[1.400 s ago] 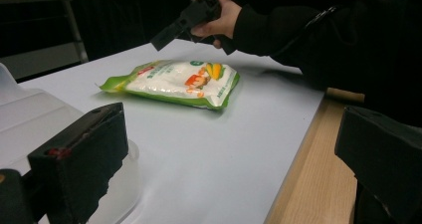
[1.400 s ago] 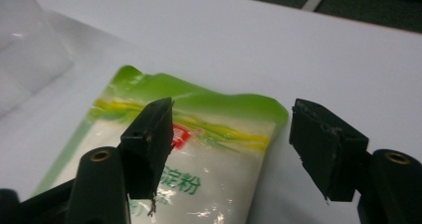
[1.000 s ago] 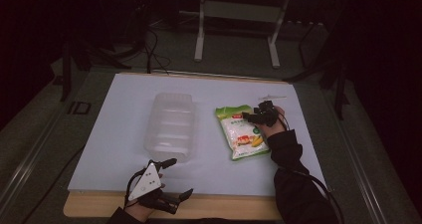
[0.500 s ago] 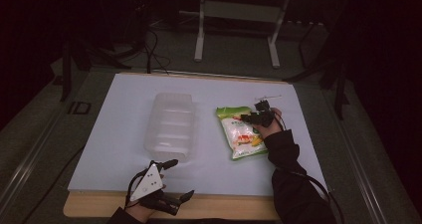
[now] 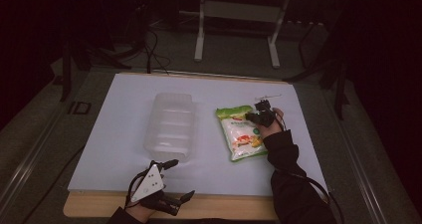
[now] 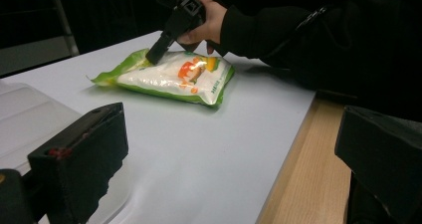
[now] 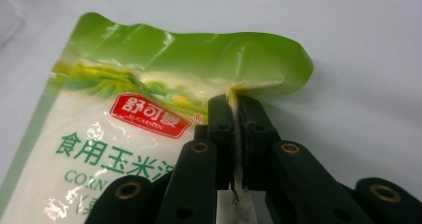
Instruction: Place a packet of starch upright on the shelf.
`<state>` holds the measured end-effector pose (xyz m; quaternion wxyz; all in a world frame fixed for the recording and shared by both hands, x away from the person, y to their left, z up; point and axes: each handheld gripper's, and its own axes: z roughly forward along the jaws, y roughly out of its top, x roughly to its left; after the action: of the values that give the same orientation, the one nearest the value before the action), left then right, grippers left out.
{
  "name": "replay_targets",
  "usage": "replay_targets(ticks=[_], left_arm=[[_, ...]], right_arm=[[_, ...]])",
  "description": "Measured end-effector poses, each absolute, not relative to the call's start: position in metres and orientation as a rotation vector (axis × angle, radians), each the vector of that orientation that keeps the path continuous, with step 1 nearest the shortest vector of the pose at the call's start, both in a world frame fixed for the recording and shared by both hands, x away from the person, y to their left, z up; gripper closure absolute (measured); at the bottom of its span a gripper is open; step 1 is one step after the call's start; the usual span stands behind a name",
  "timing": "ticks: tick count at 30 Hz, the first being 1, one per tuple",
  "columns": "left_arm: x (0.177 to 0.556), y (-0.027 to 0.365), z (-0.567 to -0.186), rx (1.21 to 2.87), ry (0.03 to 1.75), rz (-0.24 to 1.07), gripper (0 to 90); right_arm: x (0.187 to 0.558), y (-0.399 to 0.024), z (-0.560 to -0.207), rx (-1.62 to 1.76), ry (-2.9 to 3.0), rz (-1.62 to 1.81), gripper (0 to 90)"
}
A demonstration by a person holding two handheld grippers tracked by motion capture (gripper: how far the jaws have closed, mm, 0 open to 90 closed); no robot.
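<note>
Corn starch bag (image 5: 241, 133): green and white pouch lying flat on the white table sheet (image 5: 114, 134), right of centre, its green top edge at the far end. Right gripper (image 5: 256, 115): jaws have just been closing and now pinch a fold of film at the bag's far right corner (image 7: 234, 92), pads tight on it. Clear plastic container (image 5: 170, 126): left of the bag, apart from it. Left gripper (image 5: 179, 180): at the near wooden table edge (image 5: 224, 207), jaws spread wide, nothing between them, well apart from the bag.
</note>
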<state>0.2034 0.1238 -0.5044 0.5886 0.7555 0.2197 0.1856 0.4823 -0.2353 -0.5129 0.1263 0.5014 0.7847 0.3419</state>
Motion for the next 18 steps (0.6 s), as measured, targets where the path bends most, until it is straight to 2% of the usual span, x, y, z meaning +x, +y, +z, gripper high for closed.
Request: replay_targets(ticks=[18], left_arm=[[0.202,0.126,-0.503,1.722,0.516,0.431,0.7]], right_arm=[[0.452,-0.221,-0.469,1.277,2.248,1.114,86.4]])
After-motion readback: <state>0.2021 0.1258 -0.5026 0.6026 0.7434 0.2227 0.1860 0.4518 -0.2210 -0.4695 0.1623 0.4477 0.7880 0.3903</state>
